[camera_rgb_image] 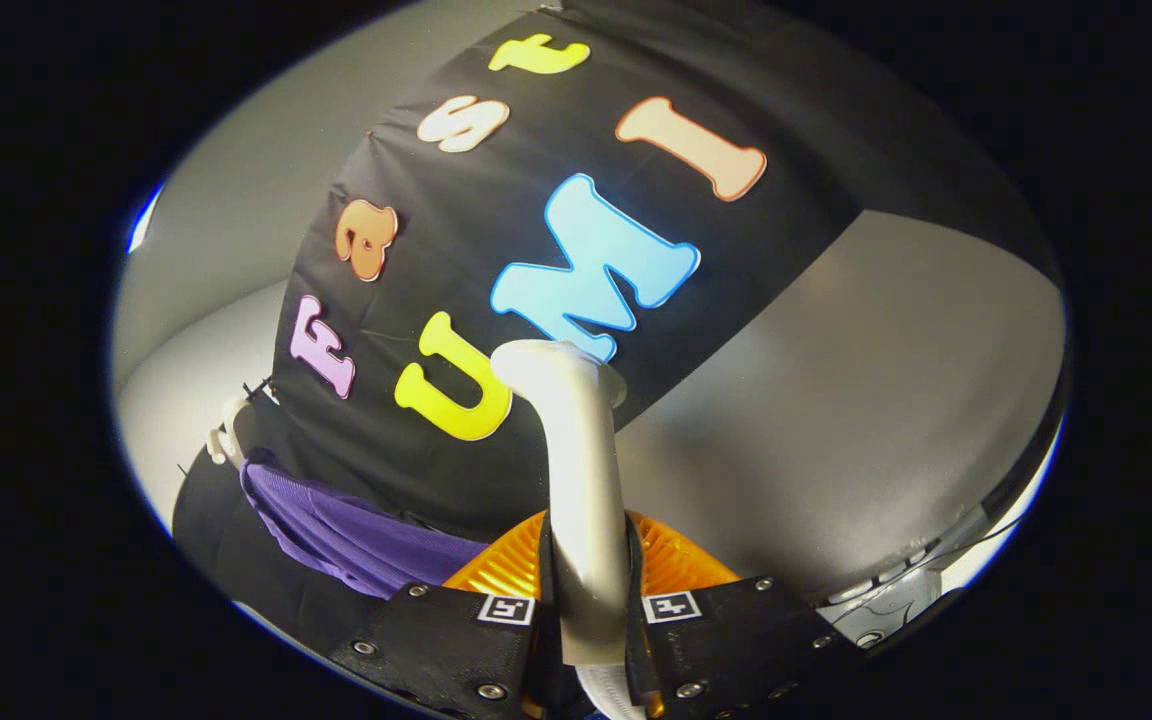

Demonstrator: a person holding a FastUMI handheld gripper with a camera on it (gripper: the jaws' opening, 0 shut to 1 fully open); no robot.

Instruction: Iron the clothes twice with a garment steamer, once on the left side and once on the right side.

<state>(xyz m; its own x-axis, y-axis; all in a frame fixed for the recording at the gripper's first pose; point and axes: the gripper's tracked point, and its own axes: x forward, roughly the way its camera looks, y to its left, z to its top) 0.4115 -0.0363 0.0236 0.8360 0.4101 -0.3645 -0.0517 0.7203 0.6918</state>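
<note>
Tongs [591,610] closed on the white handle of the garment steamer [581,470], one finger pressing each side of it. The handle rises from between the fingers and runs straight ahead of them, so its long axis follows the line of the fingers; at the far end it bends over into a rounded head turned toward the booth's black wall. An orange ribbed body [671,560] of the steamer sits just behind the handle, close against the fingers. The purple garment [356,535] hangs below and to the left of the steamer, beyond the left finger, on a white hanger [221,435] fixed to the wall; steamer and cloth are apart. The steamer is judged rigid, smooth plastic, likely somewhat slippery and top-heavy, so the hold low on the handle suits it. The garment is judged light, soft and yielding, apt to swing away under pressure, so gentle strokes down each side seem called for
</note>
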